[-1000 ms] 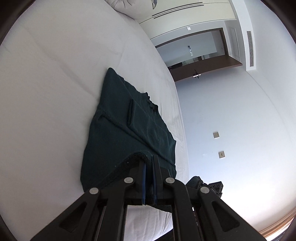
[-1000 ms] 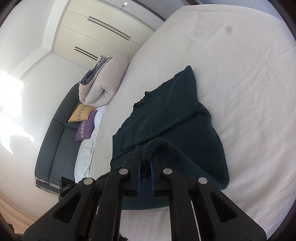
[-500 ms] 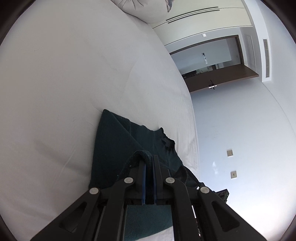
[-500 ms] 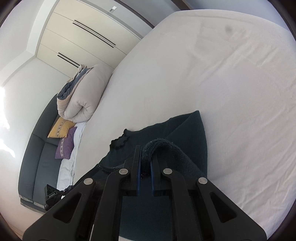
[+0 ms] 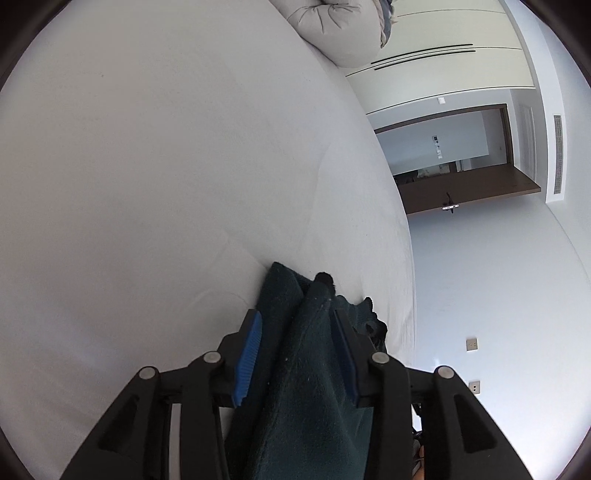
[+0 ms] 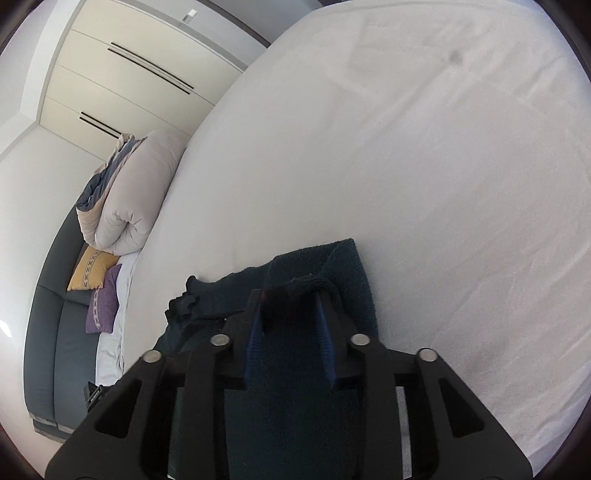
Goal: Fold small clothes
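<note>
From the left wrist camera, the left gripper points down at a white bed with its jaws opening. A dark green knitted garment runs between the two fingers, its bunched edge rising in a ridge past the fingertips and resting on the sheet just ahead of them. The blue pad on the picture-left finger stands clear of the cloth; the other pad lies close against the fabric, and whether it presses cannot be told. Beyond the fingertips the sheet stretches bare to a rolled duvet far ahead, with a brown door off to the gripper's right.

From the right wrist camera, the right gripper also tilts down at the bed, its jaws opening. The garment fills the gap between the fingers, and a folded lip of it humps up right at the fingertips. More of the cloth spreads on the sheet ahead and to the gripper's left. Further left lie the duvet, a yellow cushion and a purple cushion on a dark sofa.
</note>
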### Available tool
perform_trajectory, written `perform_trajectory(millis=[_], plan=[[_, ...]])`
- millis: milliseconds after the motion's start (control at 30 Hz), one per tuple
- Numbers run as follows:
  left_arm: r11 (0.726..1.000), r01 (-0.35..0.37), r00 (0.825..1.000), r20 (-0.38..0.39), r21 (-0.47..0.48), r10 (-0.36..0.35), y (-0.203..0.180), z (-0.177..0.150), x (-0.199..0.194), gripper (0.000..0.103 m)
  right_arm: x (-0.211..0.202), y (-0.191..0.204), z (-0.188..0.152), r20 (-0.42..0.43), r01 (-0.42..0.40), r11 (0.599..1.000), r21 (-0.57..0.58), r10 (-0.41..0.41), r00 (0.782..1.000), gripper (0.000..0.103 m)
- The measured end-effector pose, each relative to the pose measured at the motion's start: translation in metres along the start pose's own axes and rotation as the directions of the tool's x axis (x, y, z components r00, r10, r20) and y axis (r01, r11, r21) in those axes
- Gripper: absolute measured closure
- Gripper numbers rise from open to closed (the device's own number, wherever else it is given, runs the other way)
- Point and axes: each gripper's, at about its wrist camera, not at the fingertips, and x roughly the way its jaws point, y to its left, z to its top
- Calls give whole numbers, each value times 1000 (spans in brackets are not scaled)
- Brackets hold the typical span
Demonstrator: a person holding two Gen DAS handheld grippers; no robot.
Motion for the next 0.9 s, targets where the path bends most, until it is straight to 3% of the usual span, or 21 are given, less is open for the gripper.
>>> perform_trajectory(millis=[33,67,100,133,233,333,467,567,633,700,800,900], plan=[[1000,-4,1000,4,24,4,-5,-5,-4,62,-4,1,-1,16,-19,1000,7,18,1000,47],[998,-13,1000,8,59,12,-13,-9,-6,62,-9,3,-1,39,-10,1000,12,10,999,38],[995,-22,1000,12,100,21,-21,-16,-7,58,-13,5,1,69,29,1000,13,-30,997,28],[989,-30,999,16,143,28,-30,-24,-10,52,-18,7,1,87,45,999,6,-45,995,28],[957,-70,997,36,280,63,-56,-44,-10,45,-26,21,-1,89,47,999,-27,-44,995,28],[906,-149,989,61,395,136,-73,-57,2,44,-28,49,-23,69,34,992,-123,-25,997,28],[820,-289,957,130,493,259,-82,-68,21,44,-6,93,-71,-37,6,960,-280,-17,999,28],[797,-354,932,111,490,345,-59,-67,34,45,22,119,-95,-78,15,916,-402,-51,996,28],[791,-381,920,106,480,378,-43,-68,37,56,41,117,-100,-96,46,917,-397,-91,991,29],[784,-382,920,117,489,375,-38,-74,32,57,47,97,-101,-59,105,930,-351,-134,989,33],[737,-424,899,150,526,411,-42,-86,32,56,40,69,-90,4,100,955,-281,-103,995,50],[719,-448,888,172,532,425,-44,-92,27,56,29,55,-85,84,143,957,-251,-125,989,51]])
